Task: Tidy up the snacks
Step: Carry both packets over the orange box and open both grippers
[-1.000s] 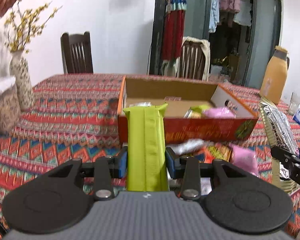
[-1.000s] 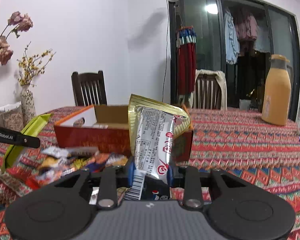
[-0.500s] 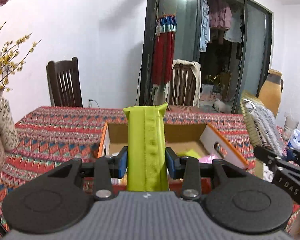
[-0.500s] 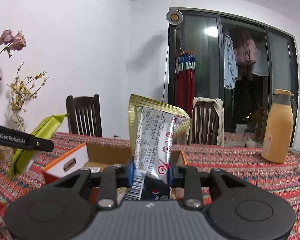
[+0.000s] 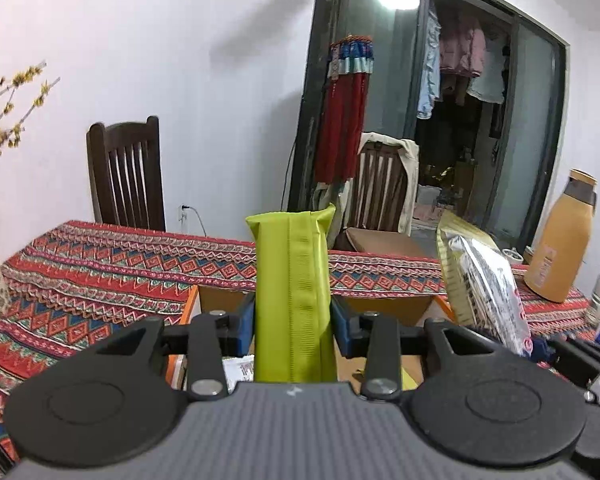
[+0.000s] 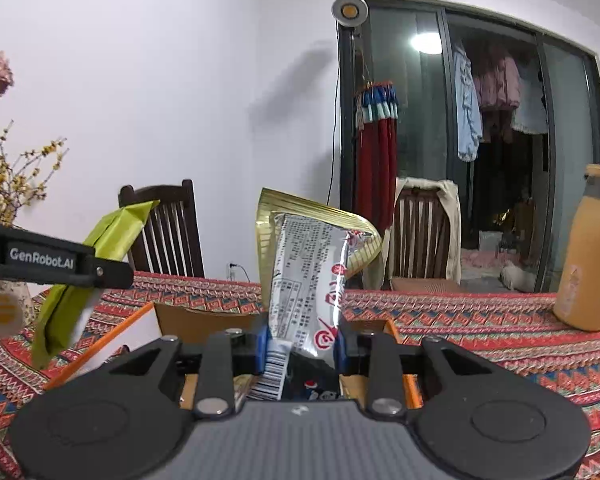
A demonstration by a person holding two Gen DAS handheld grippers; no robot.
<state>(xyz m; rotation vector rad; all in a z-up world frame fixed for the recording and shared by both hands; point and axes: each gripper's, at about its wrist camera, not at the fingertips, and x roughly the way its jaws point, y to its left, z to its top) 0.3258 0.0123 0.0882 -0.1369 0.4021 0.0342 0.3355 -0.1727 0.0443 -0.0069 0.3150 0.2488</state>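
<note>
Left gripper [image 5: 293, 322] was clamped on a lime-green snack packet [image 5: 292, 300], blue pads pressing both sides; the packet stood upright, centre of the left wrist frame. In the right wrist frame the same packet [image 6: 88, 276] showed at the left edge, tilted, held by the black arm marked GenRobot.AI.

Right gripper [image 6: 302, 346] pinched a silver-and-gold snack bag [image 6: 312, 276] near its lower end, barcode at the bottom, gold crimped top flopping to the right. That bag stood upright in the middle of the right wrist frame. In the left wrist frame it appeared at the right [image 5: 480, 276], leaning, just beside the green packet's gripper.

Both snacks were held in the air over an open cardboard box [image 5: 220, 296] with orange edges, sitting low in the frame behind the grippers. Box interior was mostly hidden; a bit of white wrapper and something yellow showed in the left wrist view, contents otherwise unclear. In the right wrist frame the box's orange rim [image 6: 100, 346] ran diagonally at lower left.

The box sat on a table with a red patterned cloth [image 5: 100, 264]. A tan bottle [image 6: 588, 252] stood on the cloth at the right, well apart from the box. Dark wooden chair [image 5: 126, 176] behind the table at left, vase with yellow sprigs [image 6: 12, 292] at far left.
</note>
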